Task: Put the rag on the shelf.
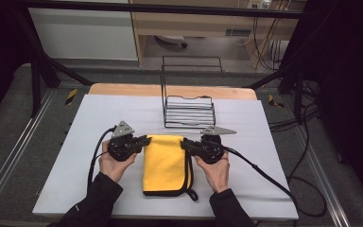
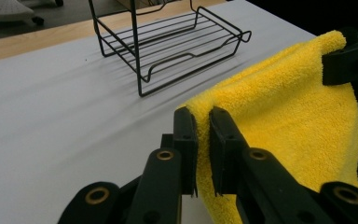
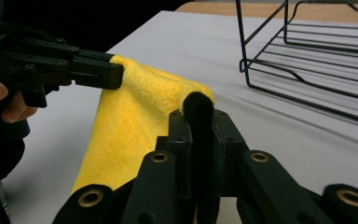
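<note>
- Your left gripper [image 1: 144,140] is clenched on the towel [image 1: 165,163]: in the left gripper view its jaws pinch the near yellow corner [image 2: 200,109] between them, with only a thin fold of cloth in the gap.
- Your right gripper [image 1: 185,143] is clenched too. In the right gripper view its jaws squeeze the towel's black-edged corner [image 3: 199,107], and the black trim stands up between the pads.
- Both jaws point inward, toward each other, one at each far corner of the towel.
- Your left hand [image 1: 115,163] and right hand [image 1: 216,169] grip the gripper bodies from below, forearms coming in from the near edge of the table [image 1: 99,113], wrists about level with each other.
- The towel lies between the grippers. Its far edge is lifted and stretched from one pair of jaws to the other; the rest slopes down toward you onto the table.
- The black trim runs down the towel's right side and ends in a small loop [image 1: 192,194] at the near corner.
- A wire rack [image 1: 189,111] stands on the table beyond the towel, apart from it and from both grippers.
</note>
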Demonstrator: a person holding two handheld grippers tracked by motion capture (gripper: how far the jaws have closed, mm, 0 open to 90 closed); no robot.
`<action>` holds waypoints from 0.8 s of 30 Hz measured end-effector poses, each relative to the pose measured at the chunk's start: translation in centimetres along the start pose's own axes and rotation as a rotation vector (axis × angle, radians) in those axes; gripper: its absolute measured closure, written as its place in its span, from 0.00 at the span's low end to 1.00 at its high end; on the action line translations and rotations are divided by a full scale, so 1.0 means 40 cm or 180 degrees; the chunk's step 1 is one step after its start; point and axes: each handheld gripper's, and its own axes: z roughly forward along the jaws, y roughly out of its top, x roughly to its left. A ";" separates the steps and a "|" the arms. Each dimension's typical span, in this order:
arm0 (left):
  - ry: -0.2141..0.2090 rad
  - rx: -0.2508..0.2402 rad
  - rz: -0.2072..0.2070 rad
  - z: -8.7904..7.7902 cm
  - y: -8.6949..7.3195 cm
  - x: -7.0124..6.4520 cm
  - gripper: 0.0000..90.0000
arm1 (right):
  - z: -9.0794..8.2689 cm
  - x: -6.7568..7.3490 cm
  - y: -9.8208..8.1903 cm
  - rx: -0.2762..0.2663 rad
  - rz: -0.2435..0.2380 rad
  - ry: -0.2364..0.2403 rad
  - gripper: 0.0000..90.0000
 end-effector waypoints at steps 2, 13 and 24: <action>0.0002 -0.0048 0.0013 -0.006 0.005 -0.006 0.91 | -0.008 0.004 0.004 -0.0040 -0.0027 -0.0004 0.90; -0.0019 -0.0376 0.0078 -0.051 0.038 -0.039 0.91 | -0.062 0.028 0.031 -0.0362 -0.0176 -0.0033 0.90; -0.0022 -0.0552 0.0112 -0.074 0.062 -0.057 0.91 | -0.095 0.044 0.054 -0.0543 -0.0284 -0.0065 0.90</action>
